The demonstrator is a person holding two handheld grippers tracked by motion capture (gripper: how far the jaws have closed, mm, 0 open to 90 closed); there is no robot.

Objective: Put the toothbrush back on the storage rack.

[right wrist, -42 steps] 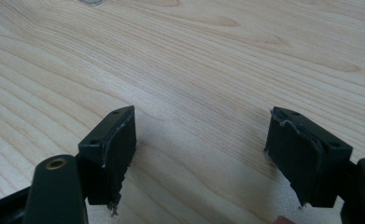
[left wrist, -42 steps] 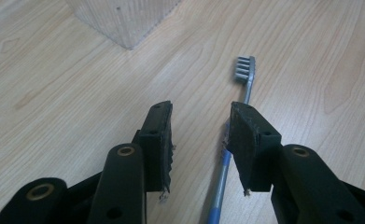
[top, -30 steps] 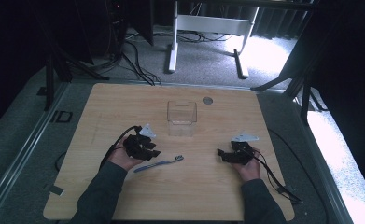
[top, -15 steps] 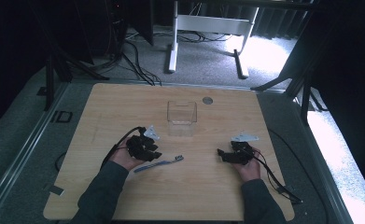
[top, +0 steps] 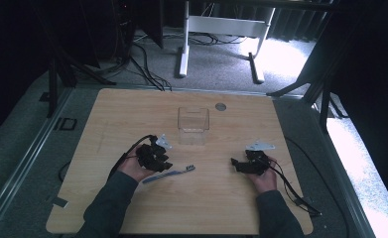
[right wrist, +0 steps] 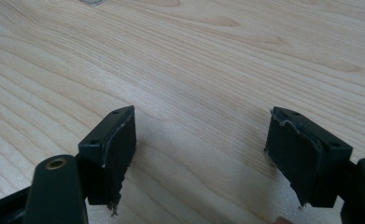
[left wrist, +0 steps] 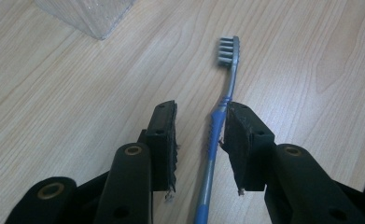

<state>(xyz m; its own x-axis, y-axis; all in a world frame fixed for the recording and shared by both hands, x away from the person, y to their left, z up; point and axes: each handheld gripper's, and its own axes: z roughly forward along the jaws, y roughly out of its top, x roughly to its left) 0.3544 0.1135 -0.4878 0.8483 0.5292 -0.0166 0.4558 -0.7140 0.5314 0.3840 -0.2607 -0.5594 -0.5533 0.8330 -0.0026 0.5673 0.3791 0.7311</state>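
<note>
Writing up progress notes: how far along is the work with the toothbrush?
Early. Done: the left gripper straddles the toothbrush, which lies flat on the table. In hand: its jaws have just been closing, one pad at the handle, the other apart. Left: grip, lift, perhaps into the empty clear container. The right gripper rests open.

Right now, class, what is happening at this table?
A person holds a gripper in each hand over a wooden table. The left gripper straddles the handle of a blue toothbrush lying flat; its jaws have just been closing, one pad against the handle, the other still apart. The right gripper rests open with bare wood between its jaws. A clear plastic box stands farther back.
</note>
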